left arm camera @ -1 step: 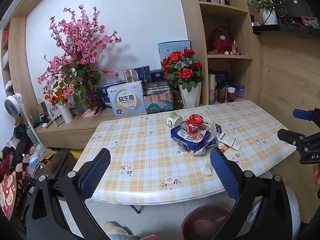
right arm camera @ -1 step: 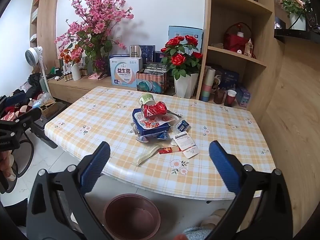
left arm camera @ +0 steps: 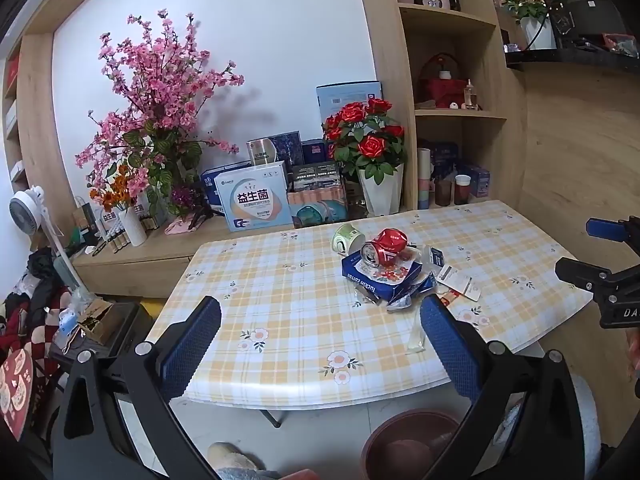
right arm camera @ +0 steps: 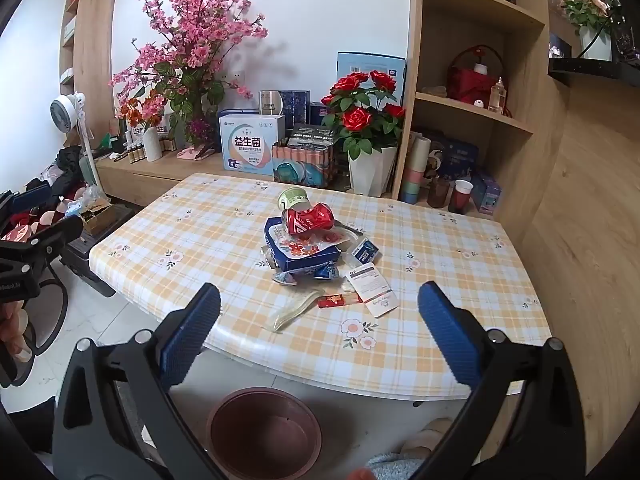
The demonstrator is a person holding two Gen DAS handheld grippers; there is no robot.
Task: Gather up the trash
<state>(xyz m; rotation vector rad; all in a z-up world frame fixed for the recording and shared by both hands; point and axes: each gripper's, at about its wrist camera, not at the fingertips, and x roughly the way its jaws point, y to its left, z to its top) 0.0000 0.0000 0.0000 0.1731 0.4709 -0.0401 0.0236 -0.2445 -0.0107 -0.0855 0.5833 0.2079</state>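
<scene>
Both tongs hang spread wide and empty near the worktop's front edge — left tongs, right tongs. The trash sits mid-frame: a crushed red can on a blue box, a green cup behind, wrappers in front. A brown bin stands on the floor — bottom centre.

The table wore a yellow-checked, flower-printed cloth. Near its middle lay a blue coffee box. A green-and-white cup lay tipped just behind the box. Crumpled wrappers sat at the box's front edge, a white card and a clear plastic strip nearer the table's front rim.
</scene>
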